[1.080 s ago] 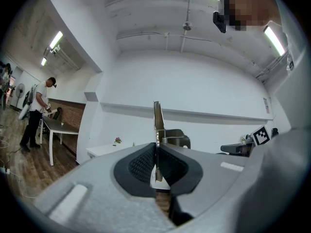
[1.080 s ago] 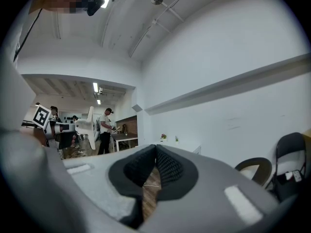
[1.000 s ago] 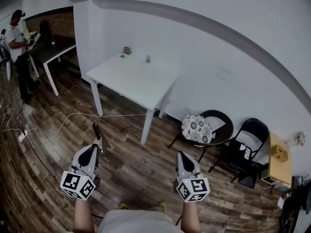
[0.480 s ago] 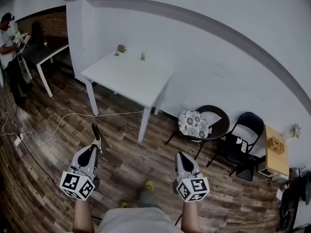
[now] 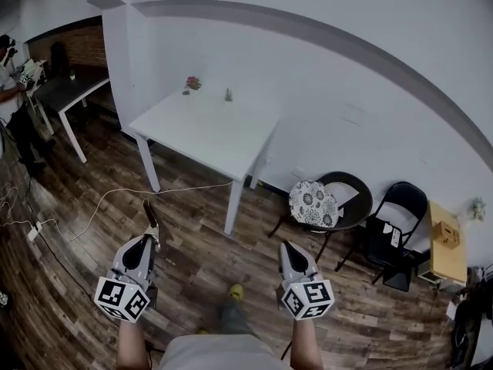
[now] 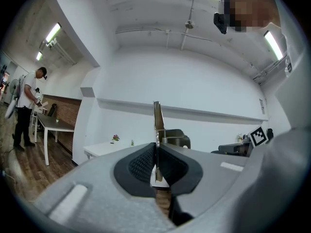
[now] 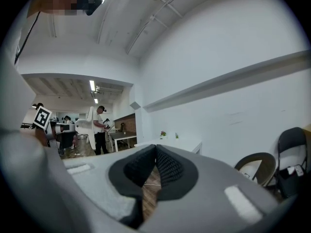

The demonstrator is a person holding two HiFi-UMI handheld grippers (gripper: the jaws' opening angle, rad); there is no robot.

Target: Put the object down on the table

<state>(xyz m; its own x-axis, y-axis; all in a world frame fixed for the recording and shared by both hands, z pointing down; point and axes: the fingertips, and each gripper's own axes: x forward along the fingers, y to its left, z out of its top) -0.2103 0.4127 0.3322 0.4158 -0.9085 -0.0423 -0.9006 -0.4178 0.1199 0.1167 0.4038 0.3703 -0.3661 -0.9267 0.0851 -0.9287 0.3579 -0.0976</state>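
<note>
My left gripper is shut on a thin flat utensil that sticks out forward past its fingertips, over the wooden floor. In the left gripper view the utensil stands edge-on between the closed pads of the left gripper. My right gripper is shut with nothing in it; its pads meet in the right gripper view. The white table stands ahead of both grippers, some way off, against the wall.
Two small plants sit at the table's far edge. A chair with a patterned cushion and a black folding chair stand to the right. A white cable runs over the floor. A person stands by a dark table at the far left.
The room has shifted a little in the head view and a shoe has stepped forward between the grippers. Both grippers keep the same pose, the left still holding the utensil.
</note>
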